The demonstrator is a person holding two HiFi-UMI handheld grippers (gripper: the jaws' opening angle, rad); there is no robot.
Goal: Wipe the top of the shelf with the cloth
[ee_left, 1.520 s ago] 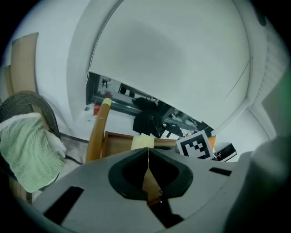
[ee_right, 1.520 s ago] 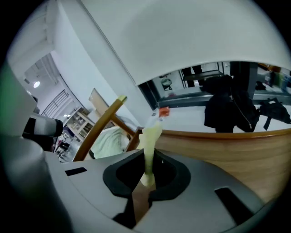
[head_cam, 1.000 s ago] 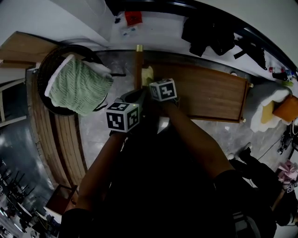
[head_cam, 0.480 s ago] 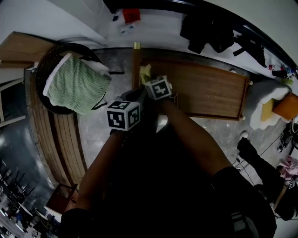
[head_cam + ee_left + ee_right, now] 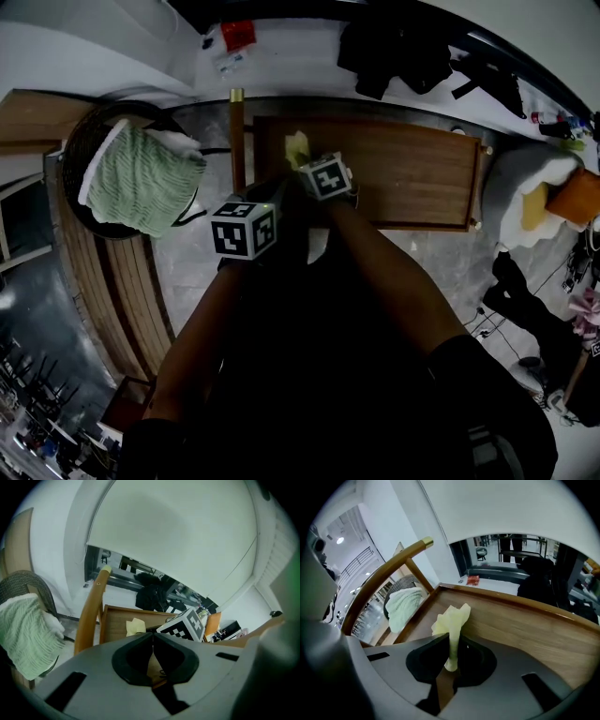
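While the wooden shelf point(image 5: 412, 169) stretches across the far middle, a dark round basket point(image 5: 82, 150) sits well to its left with a green towel point(image 5: 141, 183) heaped in it. A slim wooden post point(image 5: 237, 141) with a brass tip stands just off the shelf's left end. The right gripper point(image 5: 452, 645) is over the shelf's left part, its jaws clamped on a pale yellow cloth point(image 5: 451, 617) whose bunched end fans out past the tips above the wood; whether it touches the top I cannot tell. The left gripper point(image 5: 153, 645) hangs just left of and nearer than the right one, its jaws pressed together with nothing between them.
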